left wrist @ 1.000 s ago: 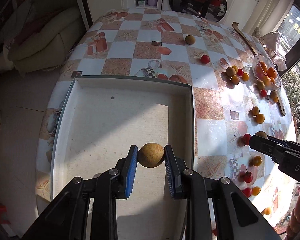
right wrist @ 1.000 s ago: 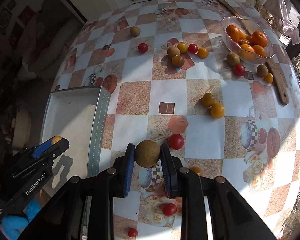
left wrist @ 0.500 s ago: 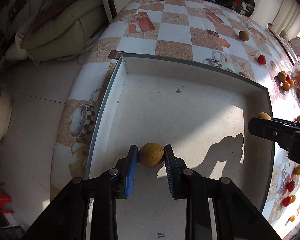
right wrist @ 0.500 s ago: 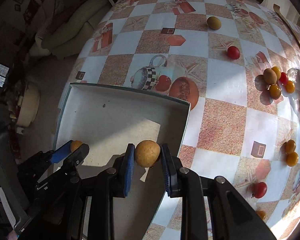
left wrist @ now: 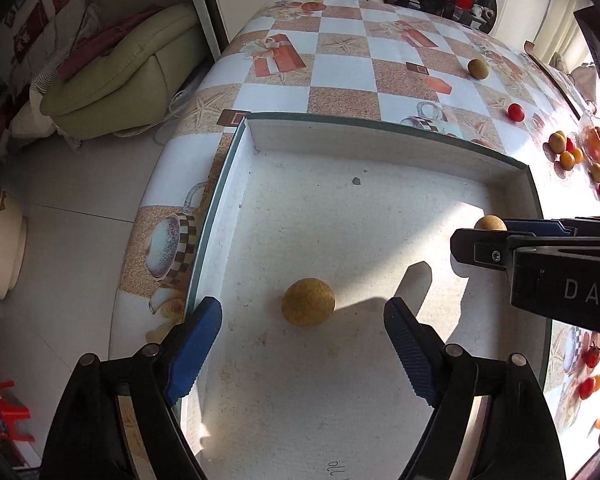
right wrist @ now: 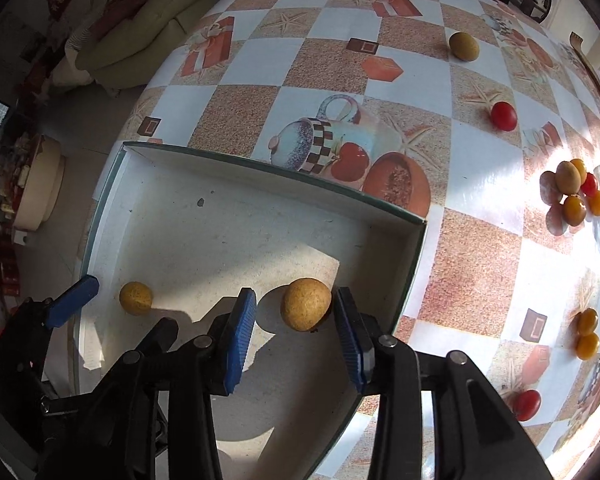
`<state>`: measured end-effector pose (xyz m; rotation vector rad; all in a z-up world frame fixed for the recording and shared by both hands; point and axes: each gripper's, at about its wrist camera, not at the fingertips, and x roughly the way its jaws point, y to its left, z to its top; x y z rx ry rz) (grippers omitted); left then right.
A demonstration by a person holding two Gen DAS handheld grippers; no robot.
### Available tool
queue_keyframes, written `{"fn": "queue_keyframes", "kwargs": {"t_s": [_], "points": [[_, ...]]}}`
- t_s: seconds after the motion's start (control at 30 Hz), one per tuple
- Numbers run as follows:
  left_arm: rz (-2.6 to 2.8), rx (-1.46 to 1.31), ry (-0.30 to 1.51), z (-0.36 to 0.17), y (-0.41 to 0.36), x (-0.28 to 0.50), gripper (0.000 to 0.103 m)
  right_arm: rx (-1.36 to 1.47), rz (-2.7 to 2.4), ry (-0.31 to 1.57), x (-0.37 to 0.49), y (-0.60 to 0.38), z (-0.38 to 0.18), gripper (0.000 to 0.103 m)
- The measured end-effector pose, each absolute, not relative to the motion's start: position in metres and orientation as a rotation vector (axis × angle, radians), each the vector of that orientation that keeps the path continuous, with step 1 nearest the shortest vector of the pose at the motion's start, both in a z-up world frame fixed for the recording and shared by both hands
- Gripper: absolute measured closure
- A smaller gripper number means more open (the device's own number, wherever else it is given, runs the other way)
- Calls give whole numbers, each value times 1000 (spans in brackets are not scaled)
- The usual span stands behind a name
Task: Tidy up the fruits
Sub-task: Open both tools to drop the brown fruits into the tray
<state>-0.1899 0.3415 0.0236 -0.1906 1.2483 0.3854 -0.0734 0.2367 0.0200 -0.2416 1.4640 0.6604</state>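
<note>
A white tray [left wrist: 379, 136] with a green rim sits at the table's near corner. In the left wrist view a round brown fruit [left wrist: 307, 302] lies on the tray floor between the wide-apart fingers of my left gripper [left wrist: 303, 314], touching neither pad; the jaws are opening. In the right wrist view a second brown fruit [right wrist: 305, 309] sits low in the tray's right side between the blue pads of my right gripper [right wrist: 295, 320]. Those jaws are opening too, with a gap on the left. The first fruit [right wrist: 136, 298] shows beside a left fingertip [right wrist: 74, 300].
On the chequered tablecloth [right wrist: 260, 108] beyond the tray lie a brown fruit [right wrist: 463, 46], a red tomato [right wrist: 503, 116], a mixed cluster [right wrist: 571, 192] and yellow tomatoes [right wrist: 587, 332]. A glass bowl of oranges [left wrist: 597, 148] stands far right. A sofa [left wrist: 120, 80] is past the table's left edge.
Both grippers came over the tray and sank into it, each carrying a brown fruit. Both have since opened, and the left one's fruit now lies free on the tray floor.
</note>
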Motion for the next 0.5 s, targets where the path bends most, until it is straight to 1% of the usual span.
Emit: {"fn": "queue_keyframes", "kwargs": {"t_s": [0.03, 0.1, 0.17, 0.33, 0.5], "points": [[386, -190, 1251, 24, 341, -191, 19, -224, 670, 1465, -73, 236, 22, 48], [387, -186, 1252, 25, 338, -193, 19, -180, 696, 1452, -73, 233, 31, 31], [383, -177, 1257, 28, 335, -194, 19, -152, 703, 1422, -74, 227, 44, 20], [353, -150, 1257, 42, 315, -192, 19, -96, 681, 1383, -75, 197, 69, 20], [285, -118, 1250, 57, 283, -181, 19, -40, 587, 1377, -70, 150, 77, 20]]}}
